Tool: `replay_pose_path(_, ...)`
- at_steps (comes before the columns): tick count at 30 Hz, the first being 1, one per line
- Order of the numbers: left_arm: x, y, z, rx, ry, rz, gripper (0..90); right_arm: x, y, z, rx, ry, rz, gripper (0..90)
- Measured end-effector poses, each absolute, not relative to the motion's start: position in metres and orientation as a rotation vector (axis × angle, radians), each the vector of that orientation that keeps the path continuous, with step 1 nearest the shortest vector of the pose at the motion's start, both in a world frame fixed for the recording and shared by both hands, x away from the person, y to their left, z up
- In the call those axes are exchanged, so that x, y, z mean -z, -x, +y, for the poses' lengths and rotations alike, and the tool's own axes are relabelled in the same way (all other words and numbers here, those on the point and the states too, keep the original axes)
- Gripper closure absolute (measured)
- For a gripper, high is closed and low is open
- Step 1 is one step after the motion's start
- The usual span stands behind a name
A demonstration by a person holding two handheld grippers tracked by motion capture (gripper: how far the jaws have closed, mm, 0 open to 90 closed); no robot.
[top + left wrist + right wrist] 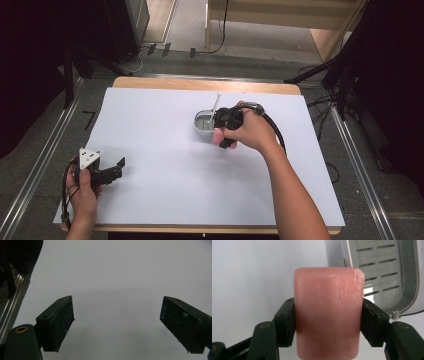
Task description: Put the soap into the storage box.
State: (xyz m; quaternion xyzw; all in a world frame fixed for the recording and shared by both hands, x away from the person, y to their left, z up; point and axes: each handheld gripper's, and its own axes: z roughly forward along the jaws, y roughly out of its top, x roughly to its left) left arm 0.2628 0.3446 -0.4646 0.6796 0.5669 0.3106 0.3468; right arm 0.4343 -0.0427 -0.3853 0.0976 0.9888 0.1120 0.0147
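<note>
**Soap held at the edge of the dish**

The right hand-held gripper (328, 322) was clamped on a pink, rounded rectangular bar of soap (328, 315), its two black jaws pressed against the bar's long sides, with the bar standing up between them. Just beyond it lay a grey plastic soap dish with a slotted draining floor (384, 272), set toward the far middle of the table. From above, the right hand (250, 131) hovered right beside that dish (204, 122), and a thin pale stick-like part rose from the dish's far end; I could not tell what it was.

To my eye the step in hand was carrying the soap to the dish. The next move would call for bringing the bar over the slotted floor, lowering it flat within the rim, and only then letting the jaws part, so it would not tip onto the edge.

The left hand-held gripper (107, 172) lay well apart, at the near left corner, jaws spread wide with nothing between them, above bare paper (120, 272).

The wooden table (200, 84) was covered by a large white sheet (165, 190), smooth and uncluttered. Around it ran a grey carpeted floor with metal rails (45, 160) along both sides, dark stands, trailing cables and pale wooden furniture at the back.
</note>
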Motion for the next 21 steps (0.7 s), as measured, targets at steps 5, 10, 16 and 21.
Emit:
replay_pose_path(5, 0.465, -0.263, 0.345, -0.804, -1.761, 1.471, 12.7, 0.379, -0.438, -0.035, -0.349, -0.285, 3.078, 38.8)
replay_pose_path(10, 0.465, -0.263, 0.345, -0.802, -1.759, 1.47, 12.8, 0.374, -0.443, -0.028, -0.35, -0.236, 3.075, 38.8)
replay_pose_path(16, 0.465, -0.263, 0.345, -0.801, -1.759, 1.472, 12.7, 0.368, -0.453, -0.021, -0.363, -0.217, 3.075, 38.8)
replay_pose_path(21, 0.464, -0.263, 0.345, -0.801, -1.757, 1.475, 12.7, 0.369, -0.463, -0.017, -0.356, -0.201, 3.078, 38.8)
